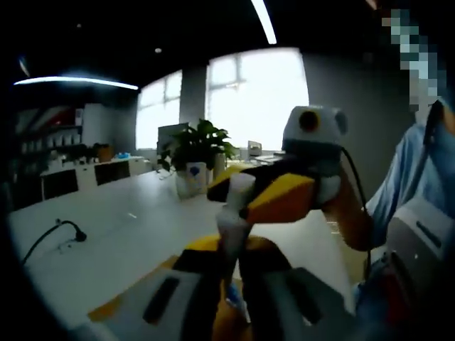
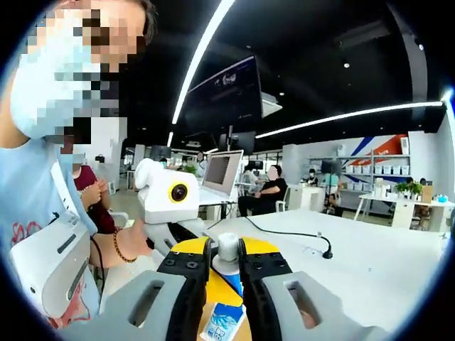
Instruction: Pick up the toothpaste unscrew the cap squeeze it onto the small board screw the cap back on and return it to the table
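- Tube (image 2: 222, 321) is held up in the air between both grippers, well above the table (image 2: 370, 263); its blue-and-white body runs down between the right jaws.
- Cap (image 2: 227, 249) is white and round, standing at the tube's top end in the right gripper view. In the left gripper view the cap end (image 1: 231, 217) is upright.
- Right gripper (image 2: 226, 266): jaws narrow, closed on the cap or the neck just under it; we cannot tell which.
- Left gripper (image 1: 229, 273): jaws drawn in close around the tube below the cap; whether they bear on it is hard to make out.
- We judge the tube light and soft-walled: a hard pinch mid-body would push paste out once it is open. Better to grip near the stiff shoulder.
- The cap is small, smooth and rigid, so likely slippery under a twist; square, firm jaw contact is needed.
- A plant (image 1: 195, 145) and a cable (image 1: 53, 231) are on the table beyond; the board is not identified.
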Demonstrator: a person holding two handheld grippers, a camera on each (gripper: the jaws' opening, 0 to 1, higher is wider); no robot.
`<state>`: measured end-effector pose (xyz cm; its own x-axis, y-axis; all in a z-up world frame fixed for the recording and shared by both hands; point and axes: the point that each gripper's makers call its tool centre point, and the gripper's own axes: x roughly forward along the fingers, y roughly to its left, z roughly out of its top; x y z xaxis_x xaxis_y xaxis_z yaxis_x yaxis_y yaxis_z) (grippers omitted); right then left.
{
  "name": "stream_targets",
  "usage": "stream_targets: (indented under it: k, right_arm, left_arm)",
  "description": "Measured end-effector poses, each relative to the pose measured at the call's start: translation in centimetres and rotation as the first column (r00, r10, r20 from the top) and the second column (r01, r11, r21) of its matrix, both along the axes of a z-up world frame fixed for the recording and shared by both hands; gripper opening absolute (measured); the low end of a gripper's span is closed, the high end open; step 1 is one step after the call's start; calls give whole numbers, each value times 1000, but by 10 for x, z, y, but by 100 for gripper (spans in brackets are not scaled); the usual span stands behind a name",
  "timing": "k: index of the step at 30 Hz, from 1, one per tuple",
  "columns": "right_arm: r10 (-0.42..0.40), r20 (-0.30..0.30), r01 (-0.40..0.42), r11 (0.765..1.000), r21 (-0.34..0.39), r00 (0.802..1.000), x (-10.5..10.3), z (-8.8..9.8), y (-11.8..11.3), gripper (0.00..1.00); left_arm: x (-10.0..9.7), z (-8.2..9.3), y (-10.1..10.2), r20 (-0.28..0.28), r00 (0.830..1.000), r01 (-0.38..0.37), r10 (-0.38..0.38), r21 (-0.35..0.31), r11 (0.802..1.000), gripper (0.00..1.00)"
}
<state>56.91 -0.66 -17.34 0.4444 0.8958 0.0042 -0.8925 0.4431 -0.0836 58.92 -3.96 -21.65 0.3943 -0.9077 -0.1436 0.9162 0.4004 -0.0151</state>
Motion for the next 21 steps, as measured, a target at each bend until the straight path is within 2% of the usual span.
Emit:
stream_targets:
  k: [3,14,16,17,19,21]
  right_arm:
    - [-42,13,42,999,-9,999,3,-1,-4,11]
    - [-71,5,71,997,2,997,2,-2,-9,11]
    - [-14,14,14,1000,0,1000,0,0,-8,11]
    - [16,11,-16,1000,21,1000,-1,4,-9,12]
    - [80,35,-82,993,83,996,-4,17,-12,21]
    - [210,37,-213,973,93,977,-12,21,-14,24]
  left_arm:
    - [1,-1,1,3,1000,-9,9,4,1000,8]
    - [1,-1,-1,1,1000,-8,8,7,1000,7]
    - [-1,0,-2,7,1000,9,-9,6,1000,7]
    - [-3,2,-2,11,1000,24,-24,0,1000,7]
    - [-4,4,-1,19,999,34,-34,-2,999,7]
    - [-4,3,0,34,998,47,-47,13,999,7]
